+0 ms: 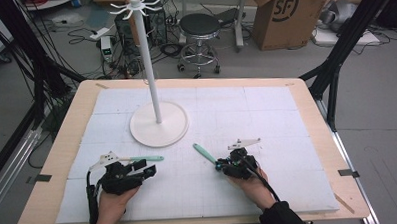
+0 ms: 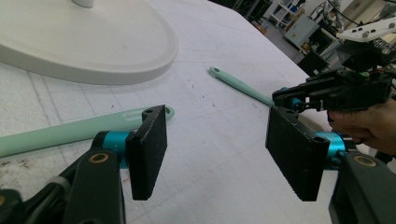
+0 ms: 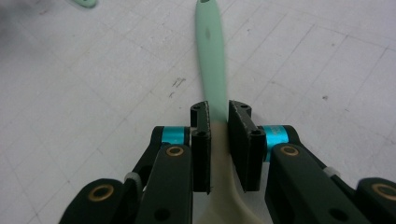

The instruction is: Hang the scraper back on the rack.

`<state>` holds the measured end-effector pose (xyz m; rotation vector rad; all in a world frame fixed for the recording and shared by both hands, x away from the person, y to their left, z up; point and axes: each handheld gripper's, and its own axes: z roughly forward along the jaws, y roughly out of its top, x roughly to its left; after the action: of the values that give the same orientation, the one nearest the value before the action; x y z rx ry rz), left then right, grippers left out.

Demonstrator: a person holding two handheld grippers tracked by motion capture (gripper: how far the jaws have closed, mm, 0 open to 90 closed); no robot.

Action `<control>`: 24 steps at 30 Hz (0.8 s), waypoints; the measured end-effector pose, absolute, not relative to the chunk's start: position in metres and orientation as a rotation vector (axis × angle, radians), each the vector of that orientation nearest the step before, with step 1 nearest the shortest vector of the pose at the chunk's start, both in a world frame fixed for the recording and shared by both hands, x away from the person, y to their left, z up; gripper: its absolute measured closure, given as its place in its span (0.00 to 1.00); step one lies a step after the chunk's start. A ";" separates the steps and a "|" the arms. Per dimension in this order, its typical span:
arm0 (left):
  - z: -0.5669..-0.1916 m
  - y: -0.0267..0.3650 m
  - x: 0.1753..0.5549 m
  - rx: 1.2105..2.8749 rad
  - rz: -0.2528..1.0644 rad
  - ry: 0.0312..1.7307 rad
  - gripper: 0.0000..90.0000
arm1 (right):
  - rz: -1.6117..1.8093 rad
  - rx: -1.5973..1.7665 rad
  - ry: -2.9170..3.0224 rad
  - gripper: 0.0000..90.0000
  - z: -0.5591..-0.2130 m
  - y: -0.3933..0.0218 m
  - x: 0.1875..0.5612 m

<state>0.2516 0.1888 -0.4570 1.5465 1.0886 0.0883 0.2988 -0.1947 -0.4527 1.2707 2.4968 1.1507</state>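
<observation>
Two mint-green utensils lie on the white mat. The left utensil (image 1: 145, 158) (image 2: 60, 133) rests just beyond the left jaw of my left gripper (image 1: 144, 169) (image 2: 217, 121), which stands open with bare mat between its pads. The right utensil (image 1: 203, 152) (image 3: 210, 42) (image 2: 238, 84) points up-left toward the stand. My right gripper (image 1: 219, 165) (image 3: 218, 109) (image 2: 286, 95) is shut on its handle, where the green turns cream, low over the mat. A white hook stand (image 1: 147, 59) rises from a round base (image 1: 159, 131) (image 2: 93, 46) behind both.
A wooden table (image 1: 67, 126) carries the white mat (image 1: 266, 114). Behind the table stand a black stool (image 1: 199, 27), a cardboard box (image 1: 285, 16) and cables on the floor. Black frame legs (image 1: 335, 62) flank the table.
</observation>
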 end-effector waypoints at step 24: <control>-0.457 0.191 0.251 1.537 0.082 1.090 0.44 | 1.690 1.445 2.376 0.91 -0.439 -0.221 0.308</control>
<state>0.2512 0.1912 -0.4571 1.5372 1.0902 0.0821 0.3081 -0.2210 -0.4388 1.4449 2.3756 1.6904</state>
